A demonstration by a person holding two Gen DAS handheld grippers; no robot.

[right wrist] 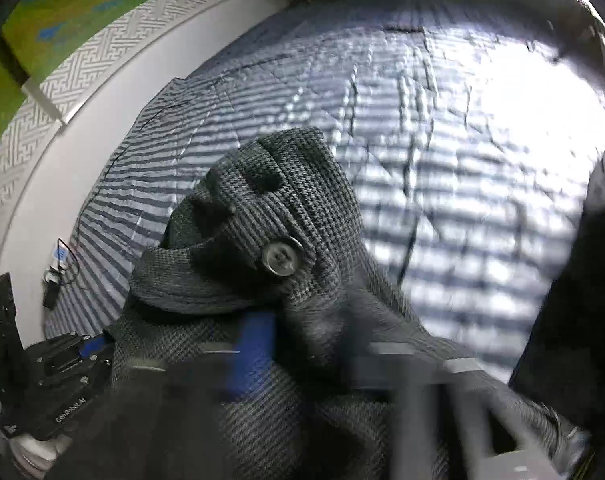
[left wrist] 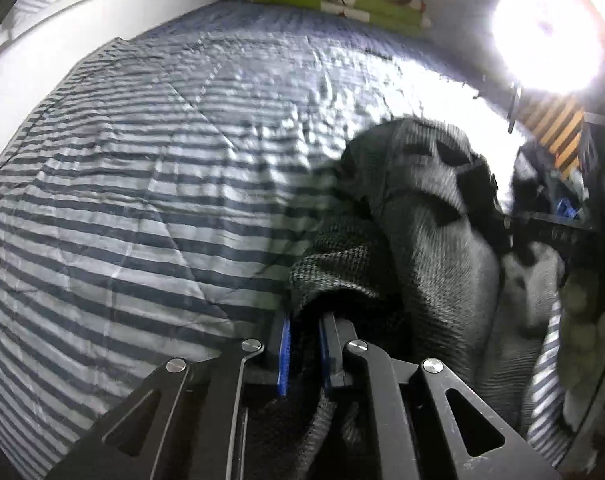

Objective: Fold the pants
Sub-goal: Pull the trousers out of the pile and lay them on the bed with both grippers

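Now we have the left hand-held gripper (left wrist: 304, 354) clamped on the pants (left wrist: 422, 240), cloth running up toward frame right over the striped bed (left wrist: 122, 200); right hand-held gripper (right wrist: 302, 356), blurred, pinches the waistband near the button (right wrist: 280, 255).

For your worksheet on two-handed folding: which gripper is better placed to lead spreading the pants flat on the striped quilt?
Probably the left gripper: its pads pinch the grey pants sharply in view, beside open quilt. The right gripper is blurred at the buttoned waistband.
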